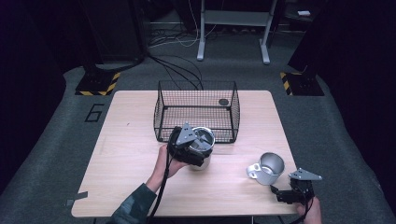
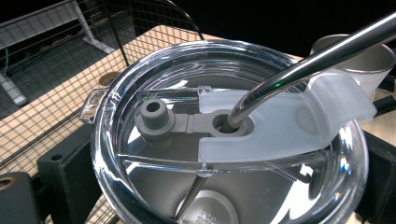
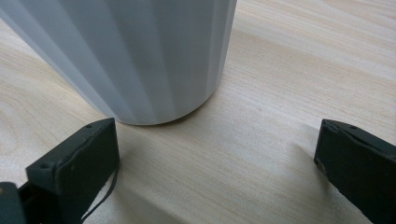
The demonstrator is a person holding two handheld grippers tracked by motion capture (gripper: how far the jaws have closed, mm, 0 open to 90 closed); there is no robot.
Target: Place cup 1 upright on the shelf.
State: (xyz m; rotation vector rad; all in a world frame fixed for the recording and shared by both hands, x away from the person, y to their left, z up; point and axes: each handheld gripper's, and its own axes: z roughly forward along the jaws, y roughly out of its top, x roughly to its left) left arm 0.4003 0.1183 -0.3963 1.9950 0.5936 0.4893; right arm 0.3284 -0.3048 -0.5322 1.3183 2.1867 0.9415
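A steel tumbler [image 1: 204, 139] with a clear lid [image 2: 233, 116] and a metal straw [image 2: 308, 65] stands on the wooden table [image 1: 126, 154], just in front of the wire basket [image 1: 196, 112]. My left gripper [image 1: 198, 151] is shut on the tumbler; its black fingers [image 2: 60, 177] press the sides below the lid. A white mug [image 1: 267, 168] with a handle on its left stands at the right front. My right gripper [image 1: 279, 192] rests open just before the mug, whose fluted wall [image 3: 135, 56] lies slightly beyond the spread jaws of this gripper [image 3: 217, 158].
The basket's mesh [image 2: 46, 93] rises close behind the tumbler, and a small dark disc [image 1: 223, 101] lies inside at its back right. The mug's rim [image 2: 369, 60] shows past the tumbler. Cables and a desk frame [image 1: 233, 28] stand on the floor beyond the table.
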